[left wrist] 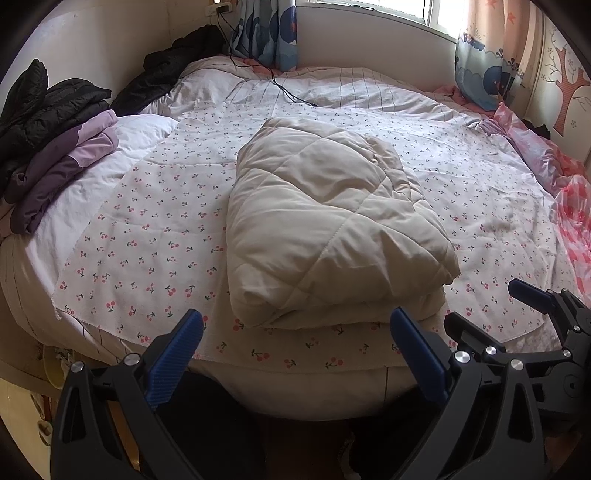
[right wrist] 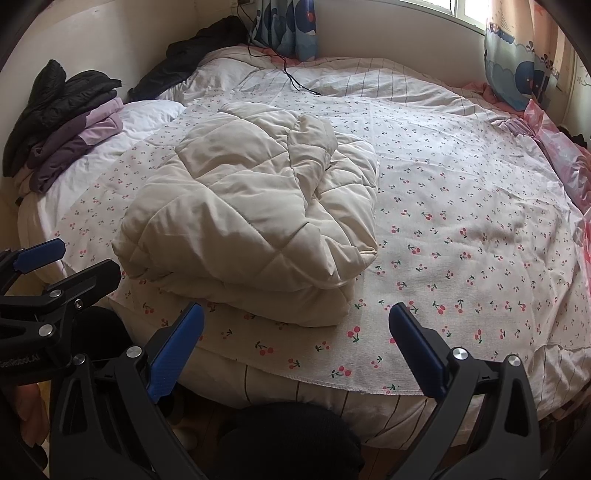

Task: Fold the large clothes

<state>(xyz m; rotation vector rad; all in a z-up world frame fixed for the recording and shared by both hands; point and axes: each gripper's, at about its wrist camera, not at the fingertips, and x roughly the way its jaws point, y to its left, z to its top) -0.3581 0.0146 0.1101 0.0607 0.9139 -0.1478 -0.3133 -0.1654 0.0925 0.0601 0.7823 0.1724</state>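
Note:
A cream quilted padded garment point(left wrist: 325, 229) lies folded into a thick bundle on the cherry-print sheet point(left wrist: 147, 236) near the bed's front edge; the right wrist view has the same bundle point(right wrist: 251, 221) left of centre. My left gripper point(left wrist: 295, 332) is open just short of the bundle's near edge, nothing between its blue pads. My right gripper point(right wrist: 295, 325) is open too, off the bundle's near right corner, holding nothing. Each gripper shows at the edge of the other's view: the right gripper point(left wrist: 480, 306) and the left gripper point(right wrist: 81, 258).
Folded purple and black clothes point(left wrist: 55, 147) are stacked at the bed's left side, a black jacket point(left wrist: 166, 74) at the far corner. A black cable point(left wrist: 284, 88) trails over the bedding. Pink fabric point(left wrist: 569, 206) lies along the right edge. Curtains point(left wrist: 266, 33) hang by the window.

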